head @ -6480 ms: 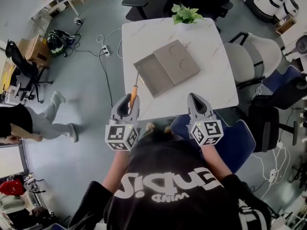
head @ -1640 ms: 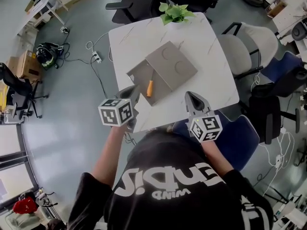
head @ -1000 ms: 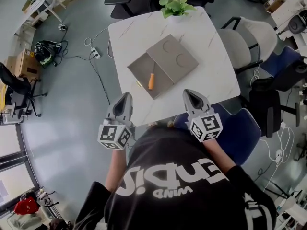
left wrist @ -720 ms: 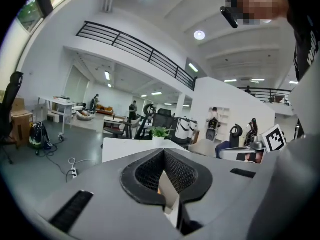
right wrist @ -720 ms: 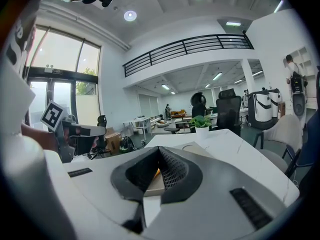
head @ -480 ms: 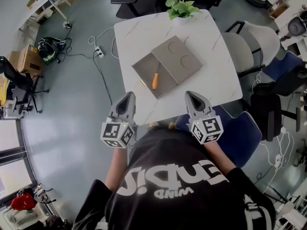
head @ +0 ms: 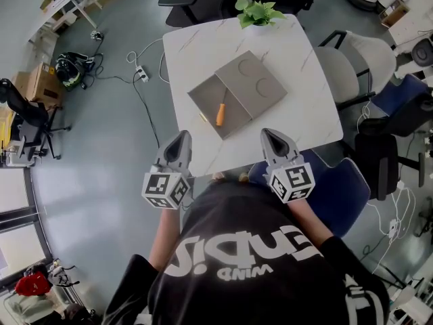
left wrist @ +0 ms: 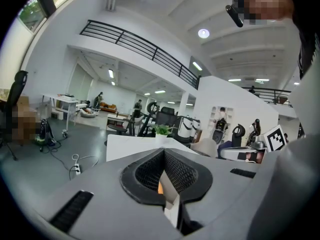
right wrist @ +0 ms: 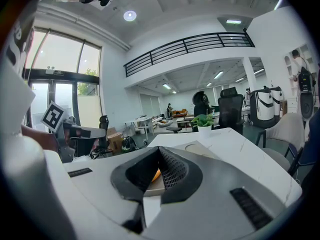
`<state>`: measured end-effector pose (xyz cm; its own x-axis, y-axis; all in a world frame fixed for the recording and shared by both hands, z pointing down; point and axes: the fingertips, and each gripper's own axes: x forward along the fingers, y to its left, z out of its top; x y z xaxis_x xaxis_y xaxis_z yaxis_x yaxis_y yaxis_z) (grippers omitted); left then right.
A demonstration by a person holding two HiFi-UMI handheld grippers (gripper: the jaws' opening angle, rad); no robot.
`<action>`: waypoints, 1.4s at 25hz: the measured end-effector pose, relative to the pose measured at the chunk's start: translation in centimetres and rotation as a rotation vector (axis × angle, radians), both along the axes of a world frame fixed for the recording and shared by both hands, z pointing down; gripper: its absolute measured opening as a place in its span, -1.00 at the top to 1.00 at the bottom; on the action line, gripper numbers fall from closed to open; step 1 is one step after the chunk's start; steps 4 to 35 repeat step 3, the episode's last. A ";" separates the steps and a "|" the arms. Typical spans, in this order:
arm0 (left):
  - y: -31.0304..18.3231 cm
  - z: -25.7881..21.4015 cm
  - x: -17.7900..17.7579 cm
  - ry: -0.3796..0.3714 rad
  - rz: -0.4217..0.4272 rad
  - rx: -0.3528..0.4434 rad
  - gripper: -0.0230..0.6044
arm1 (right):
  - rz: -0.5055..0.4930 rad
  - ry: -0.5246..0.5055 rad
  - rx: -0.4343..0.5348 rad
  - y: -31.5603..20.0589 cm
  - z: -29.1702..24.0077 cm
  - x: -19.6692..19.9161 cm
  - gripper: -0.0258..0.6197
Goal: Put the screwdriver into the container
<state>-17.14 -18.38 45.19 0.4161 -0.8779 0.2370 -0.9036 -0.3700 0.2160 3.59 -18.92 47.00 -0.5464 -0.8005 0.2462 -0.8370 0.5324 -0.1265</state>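
My left tongs [head: 181, 135] and right tongs [head: 268, 134] are closed on nothing. Ahead, between them, the screwdriver [head: 220, 114] lies in the container [head: 205, 100], its shaft barely visible.

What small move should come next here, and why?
Probably none beyond lowering both grippers to rest. The screwdriver already lies inside the open compartment of the container, and the left gripper and right gripper hang short of it, jaws together, holding nothing.
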 end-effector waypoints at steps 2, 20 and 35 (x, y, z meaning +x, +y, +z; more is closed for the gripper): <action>0.0 0.1 0.0 -0.006 0.002 -0.003 0.88 | 0.000 0.000 0.000 0.0 0.0 0.0 0.88; 0.0 0.1 0.1 -0.010 0.003 -0.004 0.88 | 0.000 -0.001 0.000 0.0 0.0 0.0 0.88; 0.0 0.1 0.1 -0.010 0.003 -0.004 0.88 | 0.000 -0.001 0.000 0.0 0.0 0.0 0.88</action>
